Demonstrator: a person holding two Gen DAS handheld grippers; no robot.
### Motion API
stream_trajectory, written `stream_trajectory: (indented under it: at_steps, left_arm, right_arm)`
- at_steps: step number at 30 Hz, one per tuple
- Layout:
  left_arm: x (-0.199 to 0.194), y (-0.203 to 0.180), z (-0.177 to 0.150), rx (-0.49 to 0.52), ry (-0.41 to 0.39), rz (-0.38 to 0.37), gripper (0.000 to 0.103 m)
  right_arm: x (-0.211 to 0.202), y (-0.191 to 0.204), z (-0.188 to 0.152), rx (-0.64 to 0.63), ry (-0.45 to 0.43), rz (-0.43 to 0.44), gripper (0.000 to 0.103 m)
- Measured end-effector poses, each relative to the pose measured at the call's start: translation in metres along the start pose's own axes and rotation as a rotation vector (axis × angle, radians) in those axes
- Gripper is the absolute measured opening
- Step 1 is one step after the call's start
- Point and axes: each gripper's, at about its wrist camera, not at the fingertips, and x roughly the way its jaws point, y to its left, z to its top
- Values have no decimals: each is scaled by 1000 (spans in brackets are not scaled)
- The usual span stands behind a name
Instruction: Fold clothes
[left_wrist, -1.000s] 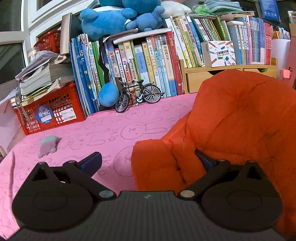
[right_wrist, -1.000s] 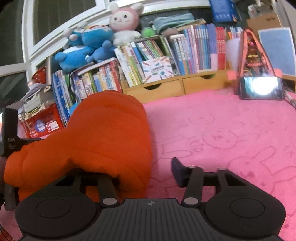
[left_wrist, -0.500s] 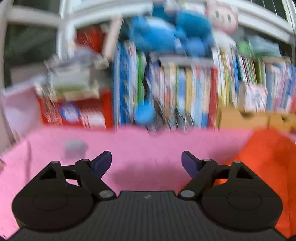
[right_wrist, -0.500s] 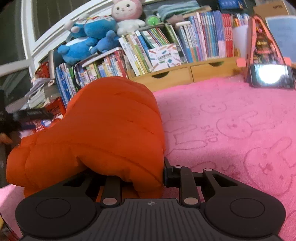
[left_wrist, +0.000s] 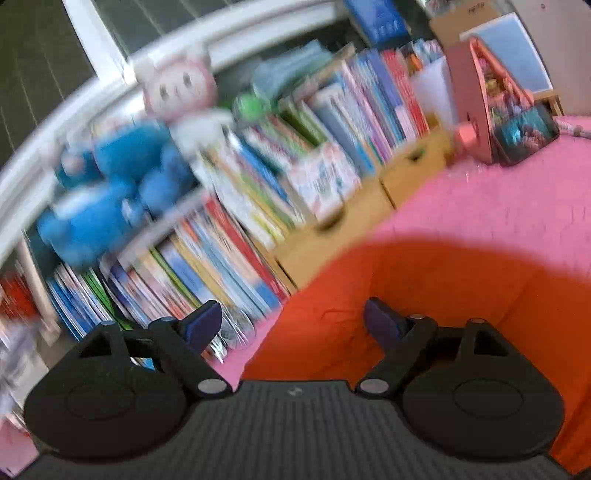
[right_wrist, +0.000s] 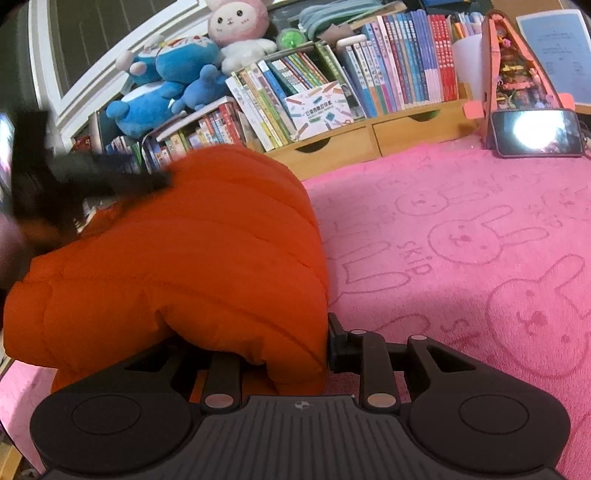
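A puffy orange jacket (right_wrist: 192, 251) lies bunched on the pink rabbit-print cloth (right_wrist: 461, 240). My right gripper (right_wrist: 277, 350) is shut on the jacket's near right corner. Its right finger (right_wrist: 336, 343) presses the fabric, its left finger is buried under the padding, and its jaws are opening slightly. In the blurred, tilted left wrist view my left gripper (left_wrist: 291, 323) stands open over the jacket's (left_wrist: 443, 295) left edge. Its jaws are opening and its pads press on nothing. From the right wrist view, the left gripper (right_wrist: 92, 177) is a dark blur at the jacket's far left.
A row of books (right_wrist: 369, 85) with plush toys (right_wrist: 166, 88) on top lines the back. Wooden drawers (right_wrist: 332, 147) sit below them. A lit phone (right_wrist: 535, 133) leans on a pink stand (right_wrist: 513, 66) at the right.
The right gripper closed on the jacket's corner. The left gripper let go of the jacket's left edge, swung left, then came back right and rolled above the jacket.
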Motion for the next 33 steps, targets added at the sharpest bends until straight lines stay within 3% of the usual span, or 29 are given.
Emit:
stream_trajectory:
  at_steps: [2,4,10,27,33]
  left_arm:
    - [9,14,-22,-174,39,-40,89]
    - [14,25,-35,-279,70,-67,92]
    - [26,46,-52,-446,118,-131,96]
    - [31,47,-56,-453,147,-122,100]
    - [3,59,-54,-481,102,-54,99]
  right_arm:
    - [0,0,0,-2,-1,4,32]
    - [0,0,0,-5,1,8,35]
    - [1,2,1,-10,7,10,40]
    - [3,3,2,-22,15,2,40]
    - [3,2,2,-14,14,10,40]
